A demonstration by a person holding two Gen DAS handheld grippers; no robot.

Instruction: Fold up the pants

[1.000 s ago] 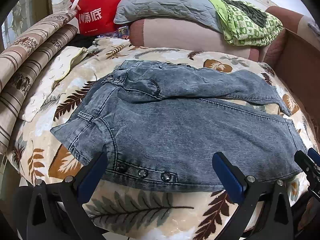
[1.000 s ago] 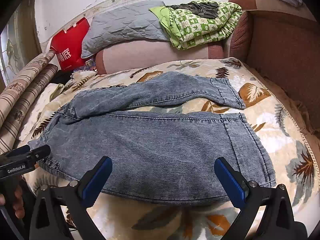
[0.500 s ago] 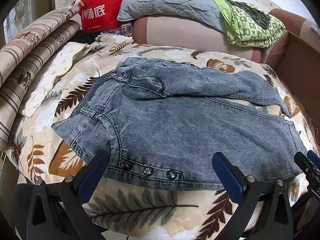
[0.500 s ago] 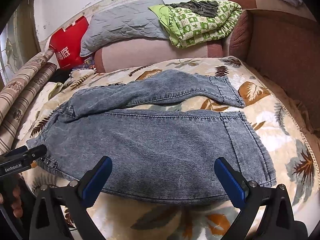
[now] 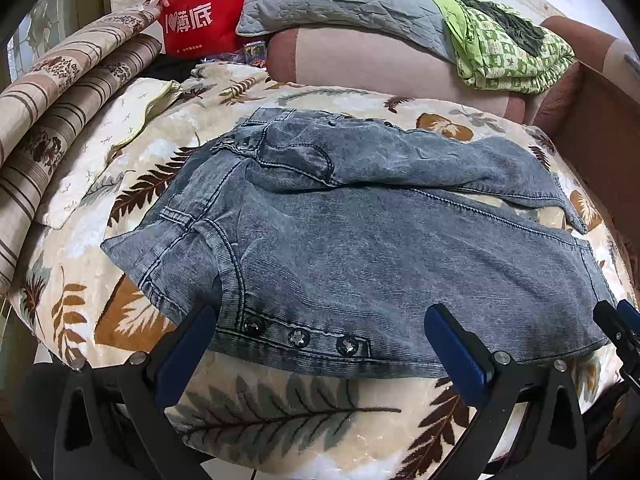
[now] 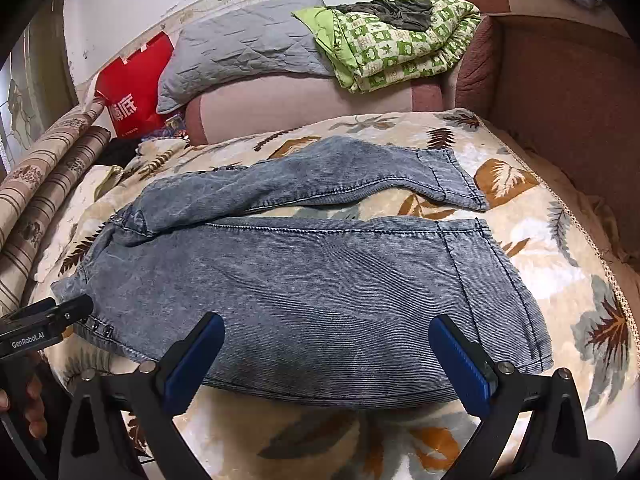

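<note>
2 grippers, left gripper (image 5: 320, 344) and right gripper (image 6: 326, 350), gape near pants (image 6: 304, 276).

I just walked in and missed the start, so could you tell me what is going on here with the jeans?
A person holds a gripper in each hand over a pair of jeans spread flat on a leaf-patterned blanket. The left gripper hovers by the waistband buttons, and the right gripper hovers at the near leg's edge. Both are open and hold nothing. The two legs lie apart, so no fold has been made yet.
</note>
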